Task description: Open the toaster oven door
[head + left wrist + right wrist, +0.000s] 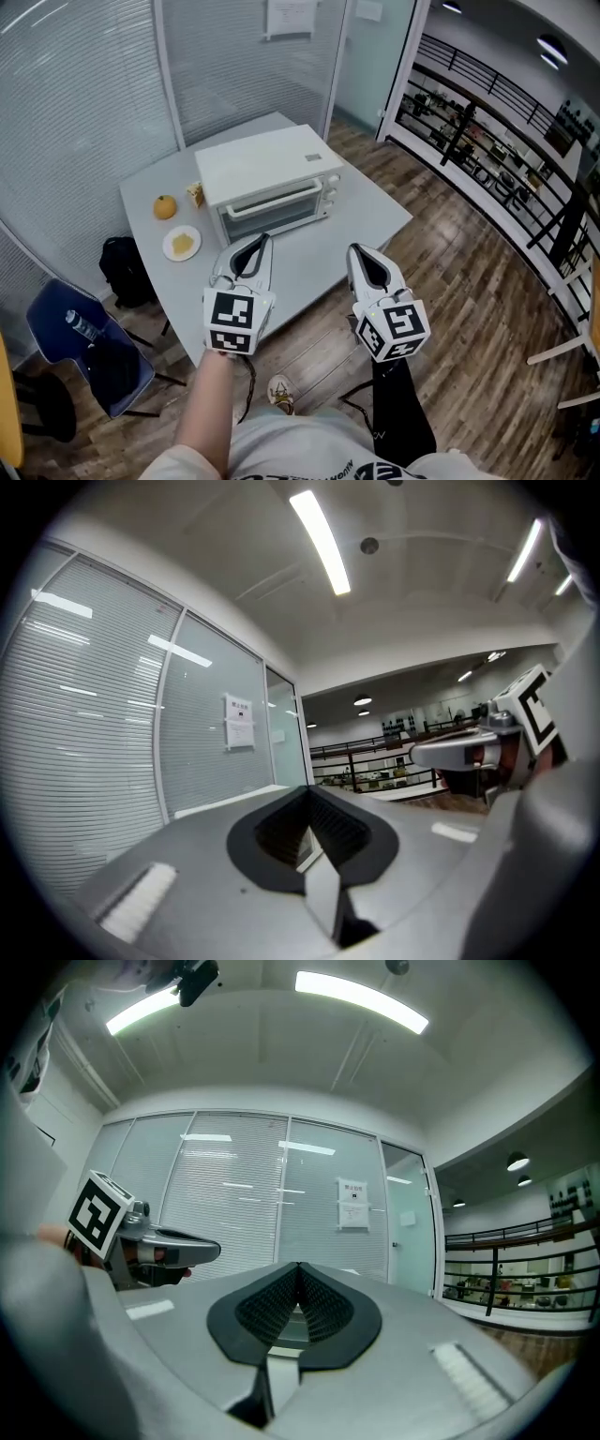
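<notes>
White and boxy, the toaster oven (267, 169) sat toward the far side of the grey table (375, 220). Its door (274, 211) was shut flat against the front, which faced me. I had both grippers hanging over the near half of the table, level with each other and apart, each pointing toward 12 o'clock at the oven.

The left gripper (265, 239) had its tip just short of the door, but I could not tell if it touched. The right gripper (355, 249) was at 5 o'clock from the oven, over bare tabletop.

In each gripper's own view the jaws were pressed together at the tips with nothing between them.

An orange (165, 207) lay at 9 o'clock from the oven. A small plate (182, 244) with some pale food on it lay at 8 o'clock, close to the table's edge.
</notes>
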A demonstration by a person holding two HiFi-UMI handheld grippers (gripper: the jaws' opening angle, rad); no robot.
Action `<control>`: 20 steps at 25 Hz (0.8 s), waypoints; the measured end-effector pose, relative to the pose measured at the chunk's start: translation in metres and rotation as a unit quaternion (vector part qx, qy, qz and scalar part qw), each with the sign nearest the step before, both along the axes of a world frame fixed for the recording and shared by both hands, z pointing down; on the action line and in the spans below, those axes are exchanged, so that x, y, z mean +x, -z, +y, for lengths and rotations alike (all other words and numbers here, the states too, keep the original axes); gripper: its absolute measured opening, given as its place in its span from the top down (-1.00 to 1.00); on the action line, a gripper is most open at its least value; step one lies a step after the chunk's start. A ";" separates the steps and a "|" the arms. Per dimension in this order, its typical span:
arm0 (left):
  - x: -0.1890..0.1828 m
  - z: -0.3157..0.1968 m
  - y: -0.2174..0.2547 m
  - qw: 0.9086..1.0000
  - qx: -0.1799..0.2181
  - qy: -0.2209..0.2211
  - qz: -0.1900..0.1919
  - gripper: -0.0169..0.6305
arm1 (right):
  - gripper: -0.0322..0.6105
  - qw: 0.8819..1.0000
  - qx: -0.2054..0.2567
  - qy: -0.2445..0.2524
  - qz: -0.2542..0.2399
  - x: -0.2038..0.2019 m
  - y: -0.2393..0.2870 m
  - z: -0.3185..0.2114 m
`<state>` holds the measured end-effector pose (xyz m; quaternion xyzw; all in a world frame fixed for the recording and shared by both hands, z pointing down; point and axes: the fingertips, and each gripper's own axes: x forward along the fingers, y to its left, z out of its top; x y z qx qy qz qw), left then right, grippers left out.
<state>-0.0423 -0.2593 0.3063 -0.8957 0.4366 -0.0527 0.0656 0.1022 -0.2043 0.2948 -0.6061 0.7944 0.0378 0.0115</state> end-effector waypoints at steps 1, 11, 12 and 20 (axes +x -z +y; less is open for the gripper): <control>0.000 -0.011 0.000 1.000 0.000 -0.001 -0.002 0.77 | 0.89 1.000 0.000 -0.001 0.000 0.000 0.001 -0.011; -0.005 -0.098 -0.012 1.000 -0.009 0.006 0.004 0.77 | 0.89 1.000 -0.011 0.009 0.004 -0.011 -0.007 -0.098; -0.006 -0.105 -0.015 1.000 -0.011 0.009 0.006 0.77 | 0.89 1.000 -0.014 0.011 0.004 -0.012 -0.009 -0.105; -0.009 -0.147 -0.041 0.999 -0.040 0.030 -0.002 0.77 | 0.89 0.998 -0.047 0.041 0.011 -0.016 -0.030 -0.160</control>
